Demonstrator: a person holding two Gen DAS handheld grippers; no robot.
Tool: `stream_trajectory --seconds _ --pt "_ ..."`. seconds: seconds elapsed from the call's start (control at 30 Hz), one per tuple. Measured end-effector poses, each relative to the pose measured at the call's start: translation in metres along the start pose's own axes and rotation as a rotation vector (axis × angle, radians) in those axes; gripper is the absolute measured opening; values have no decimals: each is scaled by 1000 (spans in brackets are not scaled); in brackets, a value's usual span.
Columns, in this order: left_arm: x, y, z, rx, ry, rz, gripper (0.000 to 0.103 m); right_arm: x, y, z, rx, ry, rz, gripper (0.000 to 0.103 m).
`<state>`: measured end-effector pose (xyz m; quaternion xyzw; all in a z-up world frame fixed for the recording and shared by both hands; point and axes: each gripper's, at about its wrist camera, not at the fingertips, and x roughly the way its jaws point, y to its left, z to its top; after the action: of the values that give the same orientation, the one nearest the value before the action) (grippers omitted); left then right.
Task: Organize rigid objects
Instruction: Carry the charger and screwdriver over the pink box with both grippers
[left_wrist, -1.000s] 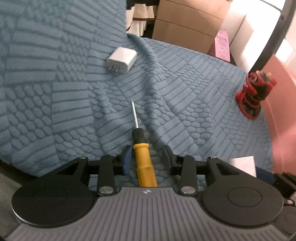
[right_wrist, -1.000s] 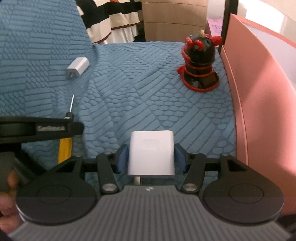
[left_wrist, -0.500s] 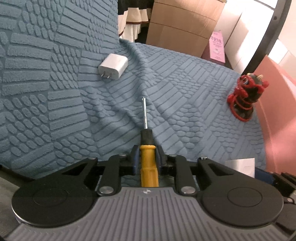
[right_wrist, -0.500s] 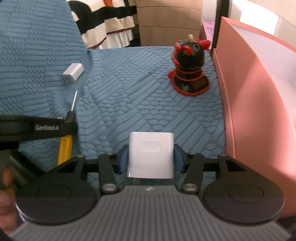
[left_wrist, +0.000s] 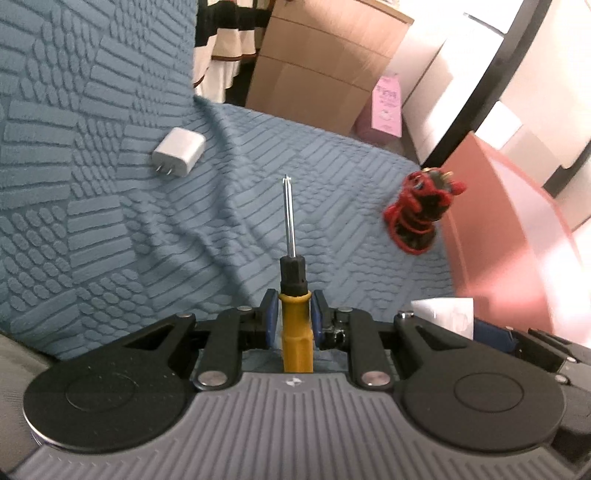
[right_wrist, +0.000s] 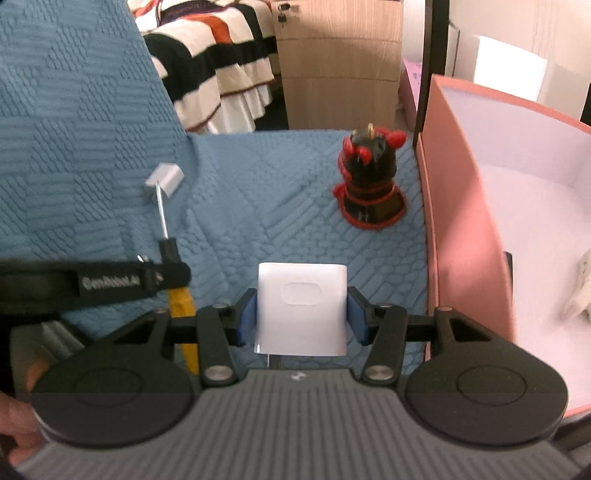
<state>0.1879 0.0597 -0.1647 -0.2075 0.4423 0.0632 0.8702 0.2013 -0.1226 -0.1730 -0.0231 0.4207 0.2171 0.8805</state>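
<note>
Screwdriver (left_wrist: 293, 295) now lifted; figurine (left_wrist: 421, 214) beside.

Left gripper (left_wrist: 293, 319) and right gripper (right_wrist: 302, 317) both clamped, each tilted downward

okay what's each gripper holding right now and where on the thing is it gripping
The left gripper is shut on the screwdriver, gripping its yellow handle. The right gripper is shut on a white charger block, gripping its two side faces.

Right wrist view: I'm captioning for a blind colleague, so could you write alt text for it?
The right gripper is shut on a white charger block above a blue textured blanket. A black-and-red figurine stands beside an open pink box at right; at left, the left gripper holds a yellow-handled screwdriver.
</note>
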Motion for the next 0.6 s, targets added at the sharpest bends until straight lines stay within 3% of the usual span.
stream_trajectory --seconds 0.6 --pt "-67 -52 35 47 -108 -124 22 -85 -29 45 51 -170 27 53"
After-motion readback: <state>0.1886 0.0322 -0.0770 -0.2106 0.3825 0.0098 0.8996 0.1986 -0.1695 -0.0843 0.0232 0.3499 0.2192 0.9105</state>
